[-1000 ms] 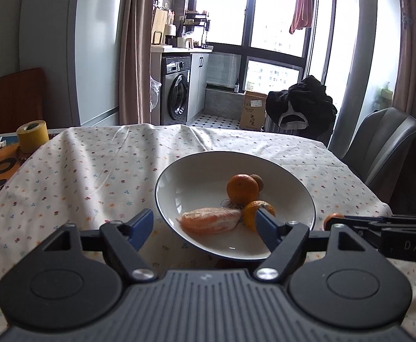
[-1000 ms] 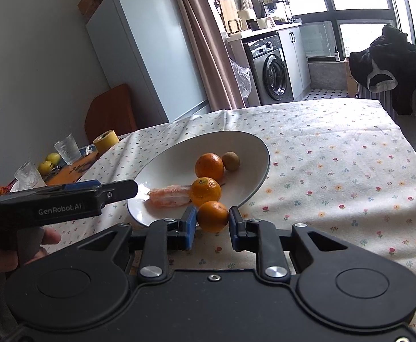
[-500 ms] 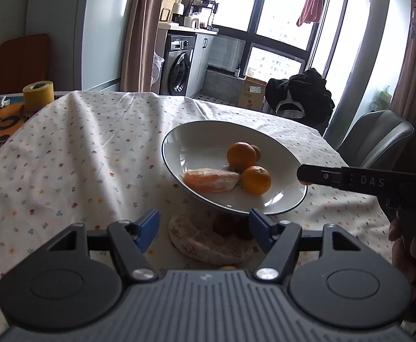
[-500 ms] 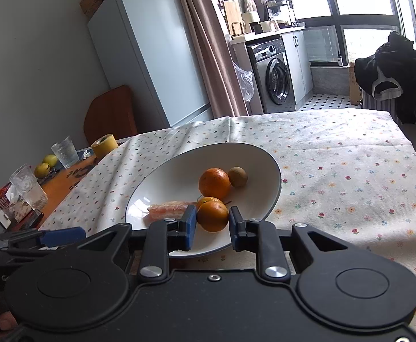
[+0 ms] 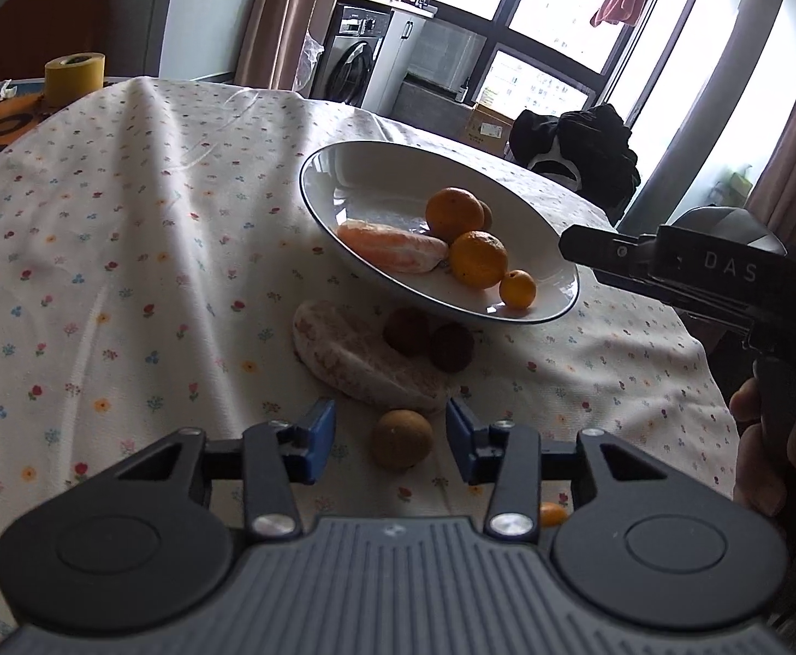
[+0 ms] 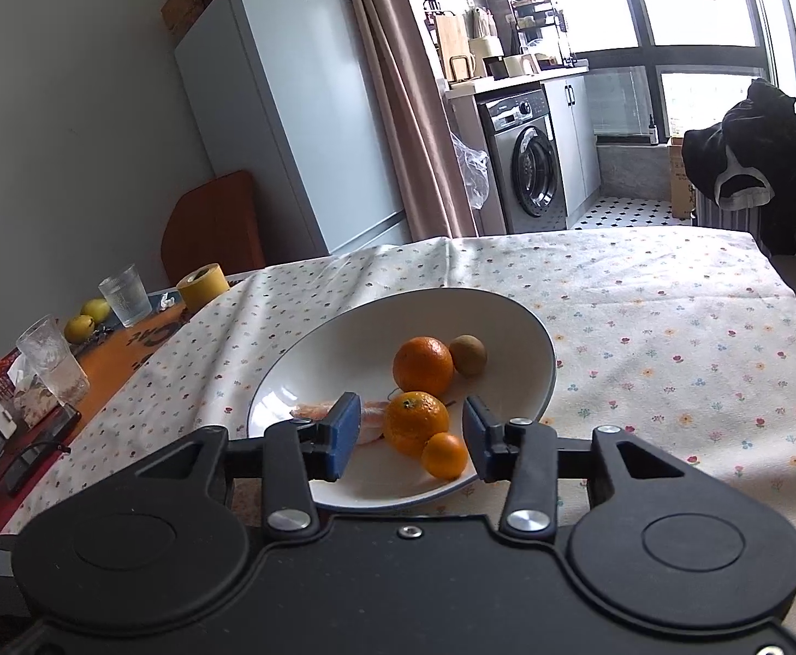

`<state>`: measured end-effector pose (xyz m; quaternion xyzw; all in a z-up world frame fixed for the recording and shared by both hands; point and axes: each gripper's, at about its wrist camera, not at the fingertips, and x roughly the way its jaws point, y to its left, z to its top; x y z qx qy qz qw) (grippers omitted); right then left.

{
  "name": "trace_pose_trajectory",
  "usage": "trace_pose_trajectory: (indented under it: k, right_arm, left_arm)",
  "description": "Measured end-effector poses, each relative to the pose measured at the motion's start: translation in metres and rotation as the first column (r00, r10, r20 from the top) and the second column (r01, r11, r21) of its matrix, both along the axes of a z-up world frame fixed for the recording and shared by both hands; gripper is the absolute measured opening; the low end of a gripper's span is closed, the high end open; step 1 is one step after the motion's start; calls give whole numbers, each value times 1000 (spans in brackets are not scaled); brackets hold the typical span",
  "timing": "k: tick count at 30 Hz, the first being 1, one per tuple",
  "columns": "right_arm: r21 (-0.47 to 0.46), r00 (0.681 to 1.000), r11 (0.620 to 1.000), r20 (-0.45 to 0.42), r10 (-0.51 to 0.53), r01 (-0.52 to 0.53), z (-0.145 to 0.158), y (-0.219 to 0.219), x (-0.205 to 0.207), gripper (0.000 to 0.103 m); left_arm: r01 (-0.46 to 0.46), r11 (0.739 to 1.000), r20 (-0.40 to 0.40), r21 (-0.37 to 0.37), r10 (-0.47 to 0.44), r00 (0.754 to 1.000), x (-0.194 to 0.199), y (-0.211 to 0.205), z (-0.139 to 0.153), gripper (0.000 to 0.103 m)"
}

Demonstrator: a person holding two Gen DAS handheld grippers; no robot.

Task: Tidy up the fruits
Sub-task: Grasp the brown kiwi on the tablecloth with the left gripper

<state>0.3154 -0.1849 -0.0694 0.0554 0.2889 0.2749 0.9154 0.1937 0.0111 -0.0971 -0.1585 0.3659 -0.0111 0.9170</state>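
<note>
- My right gripper [image 6: 409,439] has just been opening; its jaws stand apart over the near rim of the white bowl [image 6: 545,382], gripping nothing, with the small orange [image 6: 444,456] lying free in the bowl below the gap
- In the bowl, behind the small orange, I see a mid-sized orange [image 6: 417,421], a larger orange [image 6: 423,365], a brown kiwi-like fruit [image 6: 467,356] at the far side, and a peeled citrus piece [image 5: 392,245] to the left
- My left gripper [image 5: 391,439] has just been closing; the blue pads flank a round brown fruit [image 5: 402,439] on the counter [image 5: 125,273] in front of the bowl, not pressing it as far as I can tell
- Between that fruit and the bowl lie a pale peeled fruit piece [image 5: 360,360] and two dark red fruits [image 5: 431,339], just beside the bowl's near edge
- A roll of yellow tape [image 5: 74,78] sits far left of the bowl
</note>
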Motion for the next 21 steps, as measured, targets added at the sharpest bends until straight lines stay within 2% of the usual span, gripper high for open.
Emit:
trace_pose_trajectory:
  k: [1, 4, 11, 21]
  right_arm:
    - [2, 1000, 1000, -7, -1, 1, 0, -1, -1, 43]
    - [4, 1000, 1000, -17, 3, -2, -1, -3, -7, 46]
    - [-10, 999, 999, -40, 30, -31, -5, -3, -23, 53]
    - [-13, 997, 998, -51, 58, -59, -5, -4, -40, 53]
  left_arm:
    - [2, 1000, -7, 1, -2, 1000, 0, -1, -2, 34]
    - [15, 999, -7, -29, -15, 1000, 0, -1, -5, 23]
    - [10, 1000, 17, -16, -10, 1000, -7, -3, 8, 23]
    - [-1, 1000, 68, -1, 1, 998, -18, 1, 27, 23]
